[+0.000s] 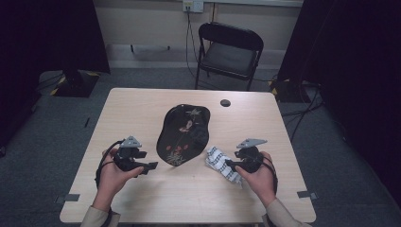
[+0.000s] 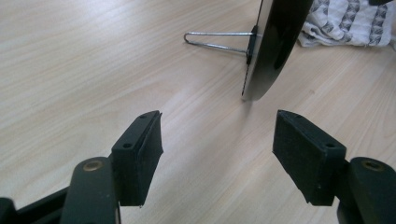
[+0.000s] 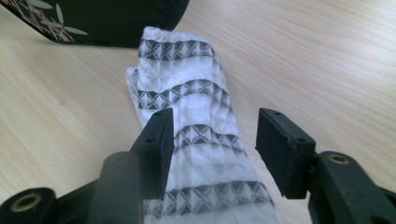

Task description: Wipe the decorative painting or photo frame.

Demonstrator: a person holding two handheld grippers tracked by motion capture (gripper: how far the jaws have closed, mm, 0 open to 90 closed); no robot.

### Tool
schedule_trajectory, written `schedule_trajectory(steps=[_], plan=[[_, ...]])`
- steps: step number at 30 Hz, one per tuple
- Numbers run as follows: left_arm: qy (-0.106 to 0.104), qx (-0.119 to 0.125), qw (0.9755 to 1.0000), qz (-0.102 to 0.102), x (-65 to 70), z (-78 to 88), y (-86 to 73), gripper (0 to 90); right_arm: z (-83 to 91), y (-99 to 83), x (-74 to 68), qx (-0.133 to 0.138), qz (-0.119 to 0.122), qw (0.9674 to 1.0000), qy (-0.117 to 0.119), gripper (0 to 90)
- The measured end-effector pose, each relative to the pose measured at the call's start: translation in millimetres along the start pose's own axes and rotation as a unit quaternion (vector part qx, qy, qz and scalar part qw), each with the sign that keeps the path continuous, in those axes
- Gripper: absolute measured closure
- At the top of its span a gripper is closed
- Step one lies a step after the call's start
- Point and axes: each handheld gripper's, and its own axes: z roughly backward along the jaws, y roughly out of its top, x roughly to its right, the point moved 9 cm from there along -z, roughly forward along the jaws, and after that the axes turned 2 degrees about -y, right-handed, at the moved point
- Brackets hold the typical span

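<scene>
At near table edge, left gripper (image 1: 150, 166) held with jaws apart, nothing between. Right gripper (image 1: 228, 164) likewise spread over patterned cloth (image 1: 222, 164), pads not pressing it. Beyond, black decorated plate (image 1: 183, 134) propped on wire stand (image 2: 217, 41) mid-table (image 1: 142, 109).

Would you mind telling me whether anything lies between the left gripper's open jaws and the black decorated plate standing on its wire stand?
Nothing visible does. In the left gripper view, bare table lies between the left gripper and the plate, which is seen edge-on. The wire stand sticks out behind the plate, and the patterned cloth lies beyond it.
</scene>
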Motion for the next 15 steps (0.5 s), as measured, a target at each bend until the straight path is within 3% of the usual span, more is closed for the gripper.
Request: schedule_trajectory(steps=[15], plan=[[0.000,-0.006,0.9999,0.013,-4.0,-1.9,-8.8,30.6,11.1,-17.2,23.9,0.001,-0.015,0.9998,-0.009,41.2]])
